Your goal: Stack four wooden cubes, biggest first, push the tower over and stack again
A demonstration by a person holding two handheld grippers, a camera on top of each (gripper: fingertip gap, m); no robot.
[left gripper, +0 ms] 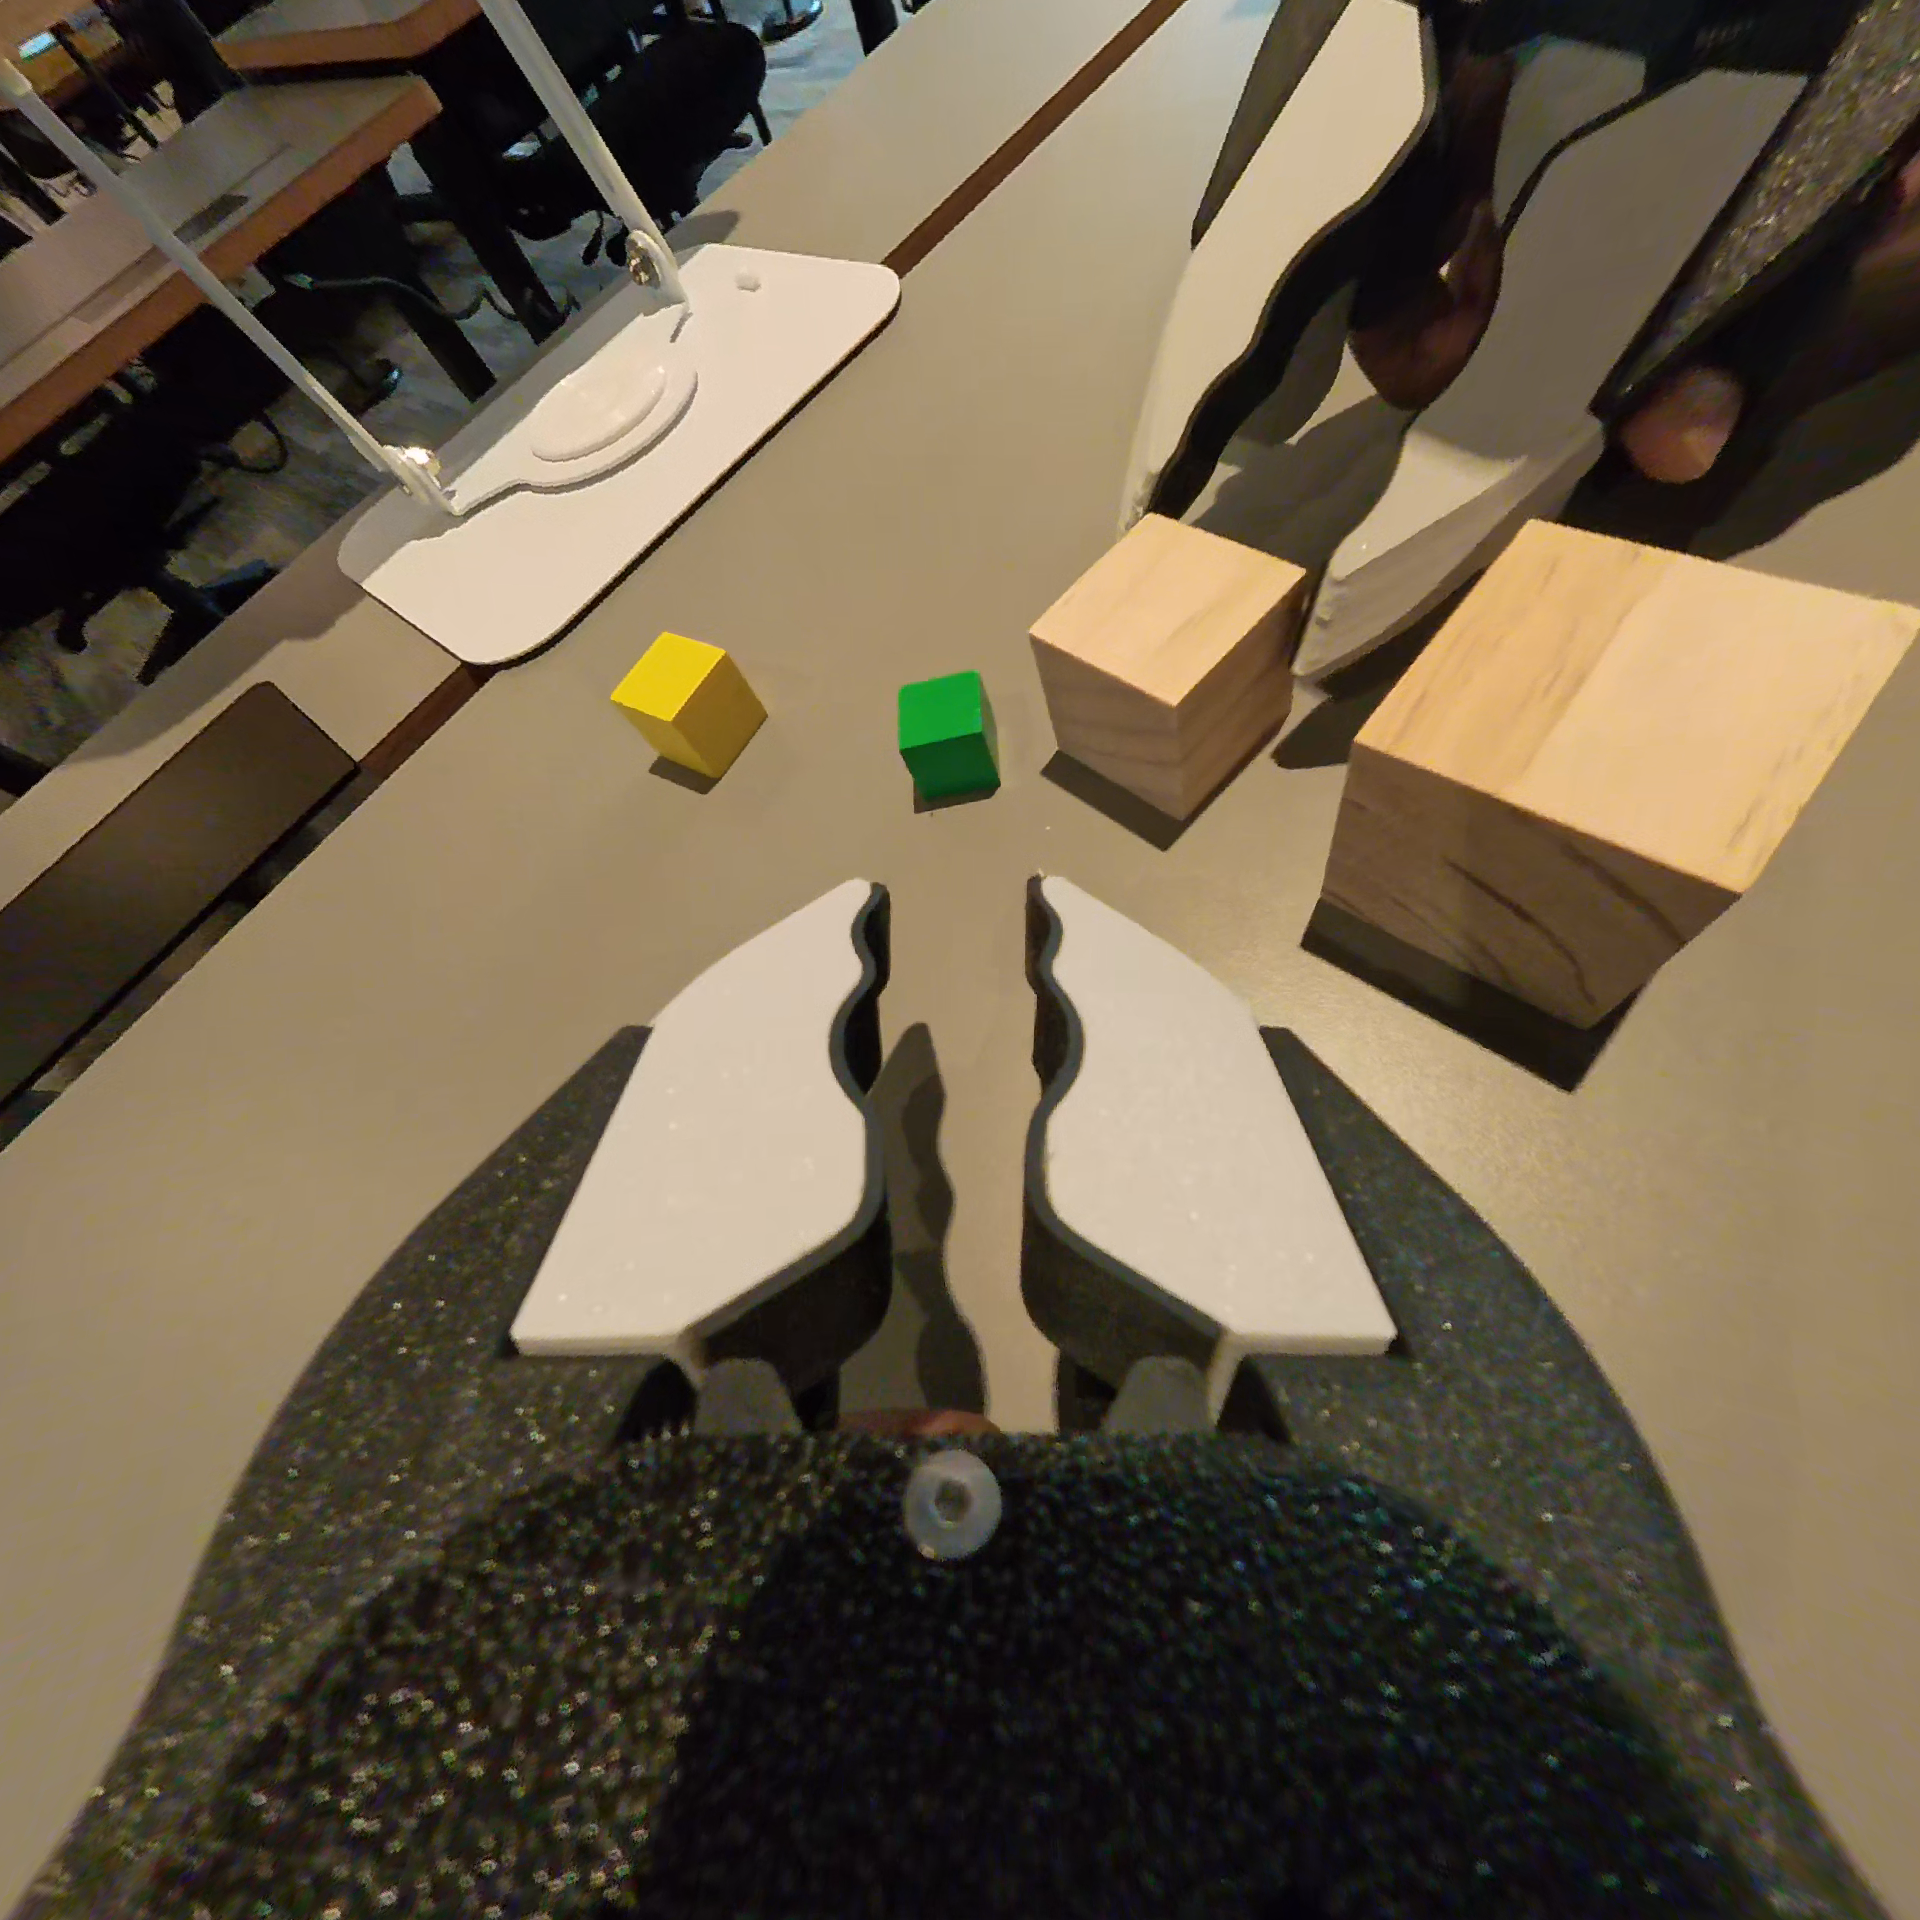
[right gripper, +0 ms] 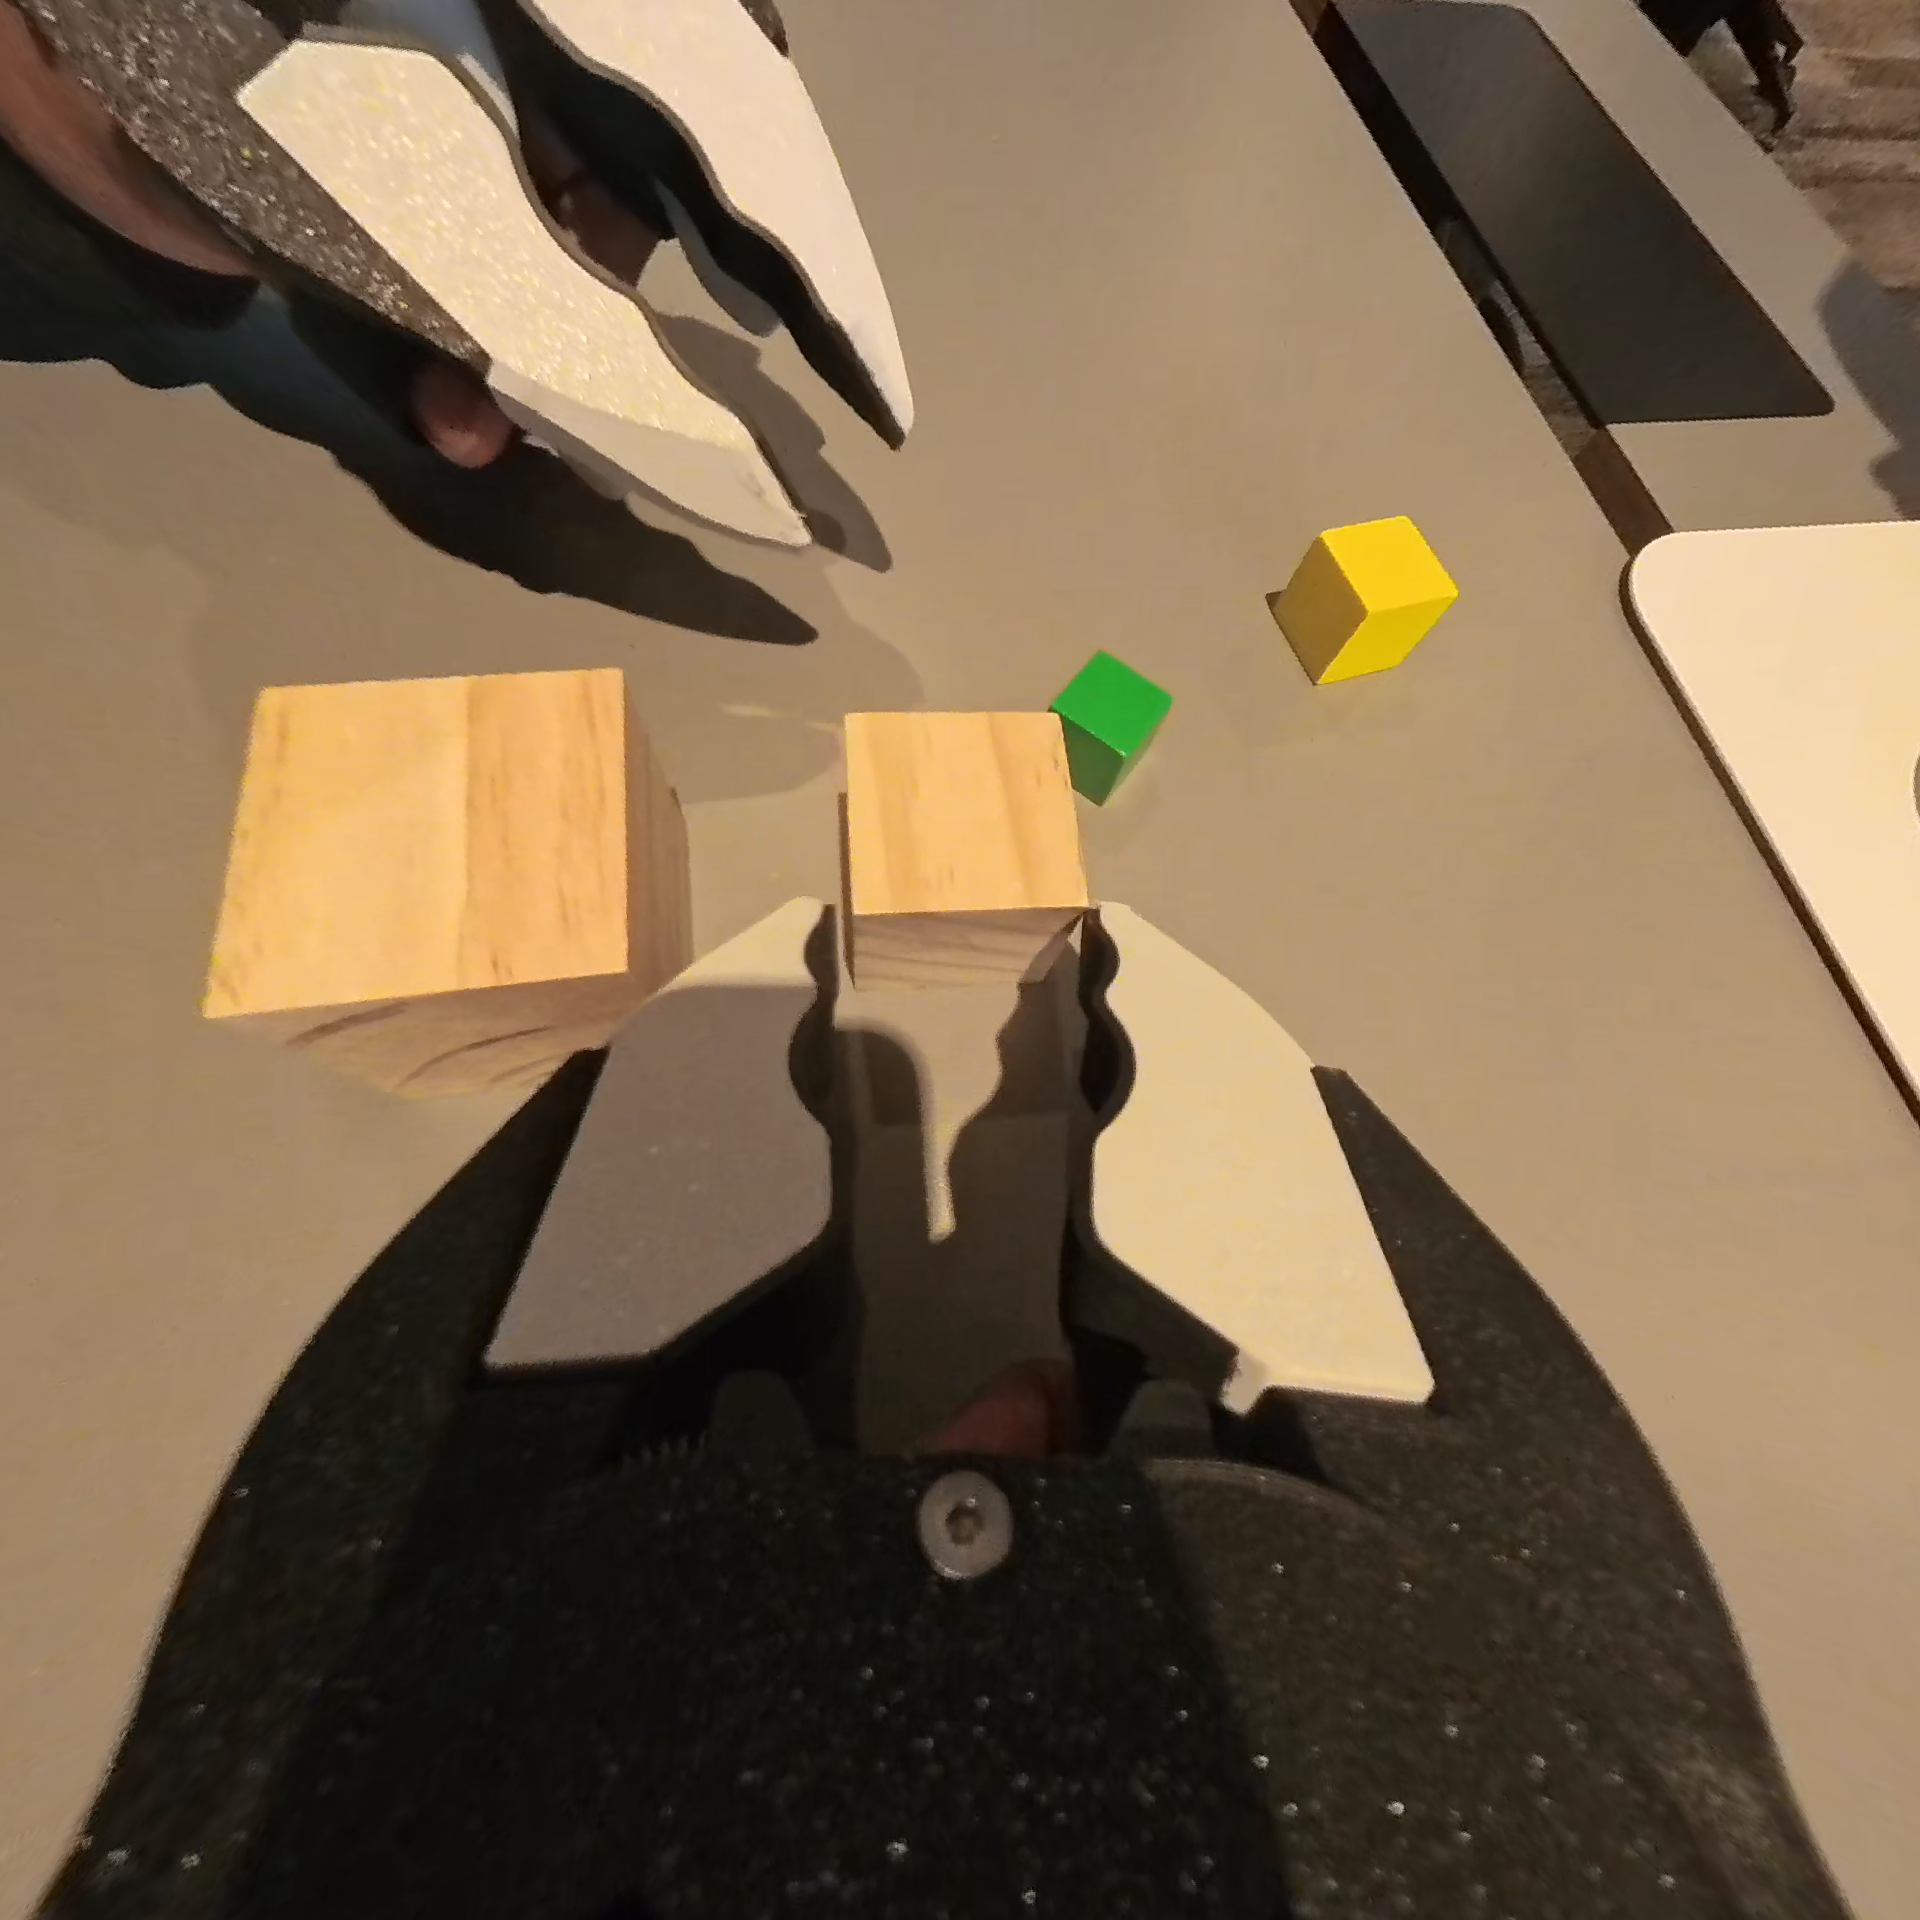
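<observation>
**Four cubes lie loose on the grey table, right gripper at the mid-sized one**

In the right wrist view, the right gripper (right gripper: pixel 958 920) has its white fingers spread, their tips set either side of the near face of the medium plain-wood cube (right gripper: pixel 961 821); whether they press it I cannot tell. The large plain-wood cube (right gripper: pixel 436 862) stands at nine o'clock from it, apart, and close beside the gripper's left finger. The small green-painted wooden cube (right gripper: pixel 1112 722) sits at one o'clock, just beside the medium cube's far corner. The yellow-painted wooden cube (right gripper: pixel 1366 597) lies farther out at two o'clock, near the white flat lamp base (right gripper: pixel 1808 748) at the table's right edge.

The left gripper (left gripper: pixel 956 894) hovers over bare grey table (left gripper: pixel 520 987), fingers parted with a narrow gap and nothing between them. From it, the green cube is at twelve o'clock, the yellow at eleven, both plain cubes at one to two o'clock.
</observation>
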